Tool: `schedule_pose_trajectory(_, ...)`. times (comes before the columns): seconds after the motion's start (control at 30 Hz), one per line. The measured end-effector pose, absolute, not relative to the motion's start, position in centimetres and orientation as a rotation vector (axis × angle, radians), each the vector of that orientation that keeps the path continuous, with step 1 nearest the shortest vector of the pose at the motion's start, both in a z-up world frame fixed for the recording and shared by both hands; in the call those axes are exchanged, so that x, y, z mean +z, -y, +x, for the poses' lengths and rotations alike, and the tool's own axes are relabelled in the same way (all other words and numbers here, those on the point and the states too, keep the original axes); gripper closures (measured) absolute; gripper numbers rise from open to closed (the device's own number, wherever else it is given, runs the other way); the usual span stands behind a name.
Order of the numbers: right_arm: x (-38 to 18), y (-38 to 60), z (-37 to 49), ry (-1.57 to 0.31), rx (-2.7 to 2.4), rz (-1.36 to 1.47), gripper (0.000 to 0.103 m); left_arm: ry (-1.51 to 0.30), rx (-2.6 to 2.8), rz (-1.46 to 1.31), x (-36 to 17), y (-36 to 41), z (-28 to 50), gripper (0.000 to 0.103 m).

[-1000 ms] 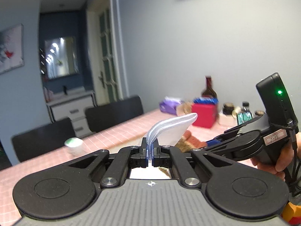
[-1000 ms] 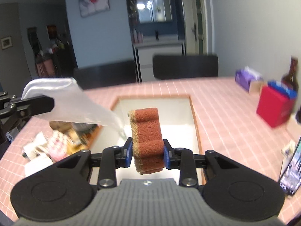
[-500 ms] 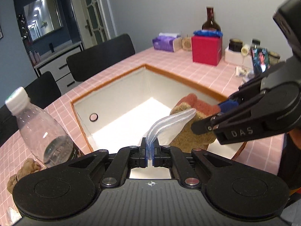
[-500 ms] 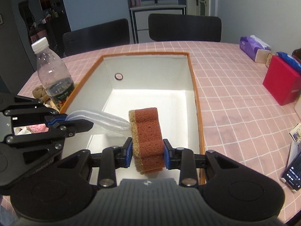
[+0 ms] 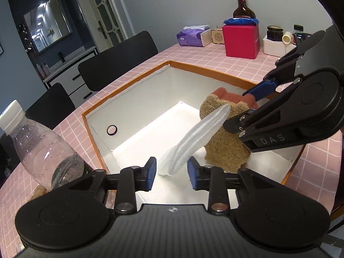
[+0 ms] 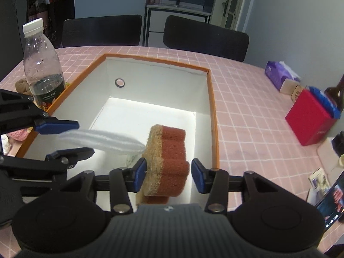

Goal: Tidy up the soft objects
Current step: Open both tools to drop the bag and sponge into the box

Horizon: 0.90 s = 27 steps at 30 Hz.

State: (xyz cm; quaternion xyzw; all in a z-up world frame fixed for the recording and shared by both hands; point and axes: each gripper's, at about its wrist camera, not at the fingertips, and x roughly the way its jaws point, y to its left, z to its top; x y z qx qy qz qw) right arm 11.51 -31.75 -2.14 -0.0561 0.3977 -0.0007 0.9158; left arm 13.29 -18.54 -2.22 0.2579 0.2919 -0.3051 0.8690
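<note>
Released, both pairs of jaws, clamped half a second before: left gripper (image 5: pixel 172 173) off the white pad (image 5: pixel 198 136), right gripper (image 6: pixel 168 175) off the sponge (image 6: pixel 166 152). Dropped over the box (image 6: pixel 211 99); two soft items likely delivered.

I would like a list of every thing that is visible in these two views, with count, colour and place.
sponge: 1, rust red and tan, between the open right fingers, over the box
white cloth: 1, white, ribbed, between the open left fingers, over the box
box: 1, white inside, orange rim, on the table
table: 1, pink checked
water bottle: 1, clear, white cap, left of the box
red box: 1, red, far side
tissue pack: 1, purple
brown bottle: 1, behind the red box
chairs: 2, black
left gripper: open
right gripper: open
</note>
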Motion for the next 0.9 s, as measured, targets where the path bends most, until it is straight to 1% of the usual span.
schedule_pose_trajectory(0.07,-1.9,31.7,11.6,-0.802,-0.014,-0.143,0.05,-0.608,-0.647,0.537,-2.1,18.4,13.2,0.061)
schedule_pose_trajectory(0.17,-1.5,31.8,11.6,-0.785,-0.02,-0.153,0.047,-0.599,-0.669,0.531,-1.6,18.2,12.8,0.049)
schedule_pose_trajectory(0.3,-0.8,31.9,11.7,-0.768,-0.027,-0.148,0.045,-0.588,-0.699,0.526,-0.9,18.2,12.2,0.048)
schedule_pose_trajectory(0.37,-0.4,31.8,11.5,-0.756,-0.031,-0.151,0.04,-0.58,-0.707,0.519,-0.6,18.0,12.0,0.044)
schedule_pose_trajectory(0.4,-0.2,31.8,11.5,-0.748,-0.032,-0.153,0.036,-0.576,-0.709,0.512,-0.4,17.9,11.9,0.043)
schedule_pose_trajectory(0.43,0.0,31.8,11.4,-0.74,-0.034,-0.154,0.032,-0.573,-0.711,0.504,-0.2,17.8,11.9,0.042)
schedule_pose_trajectory(0.57,0.9,31.7,11.1,-0.72,-0.034,-0.151,0.032,-0.564,-0.706,0.474,0.4,17.5,11.9,0.041)
schedule_pose_trajectory(0.77,1.2,30.9,10.4,-0.722,-0.011,-0.139,0.028,-0.549,-0.681,0.442,1.0,17.0,11.8,0.041)
schedule_pose_trajectory(0.83,1.2,30.5,10.1,-0.721,-0.004,-0.142,0.026,-0.542,-0.677,0.443,1.3,16.8,11.6,0.041)
schedule_pose_trajectory(0.9,1.4,30.0,9.8,-0.717,0.004,-0.148,0.026,-0.531,-0.677,0.443,1.5,16.4,11.2,0.041)
